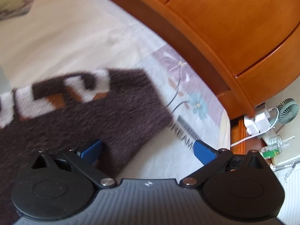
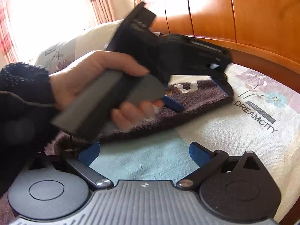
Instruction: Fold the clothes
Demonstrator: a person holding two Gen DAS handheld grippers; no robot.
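Fingers apart — left gripper (image 1: 148,148), right gripper (image 2: 145,151) | bedsheet (image 2: 234,131) print: "DREAMCITY" | brown garment (image 1: 105,116) — lettering unreadable

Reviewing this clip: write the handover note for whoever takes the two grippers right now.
Left gripper: open, empty, over the near right corner of the brown sweater; one fingertip above the fabric, the other above the bedsheet.
Right gripper: open, empty, over the sheet just short of the sweater's edge.
Sweater: on the bed by the wooden headboard, lying as a neat rectangle with its white lettering face up, so it looks at least partly folded.
Left: confirm whether another fold is needed. No other clothes are visible.
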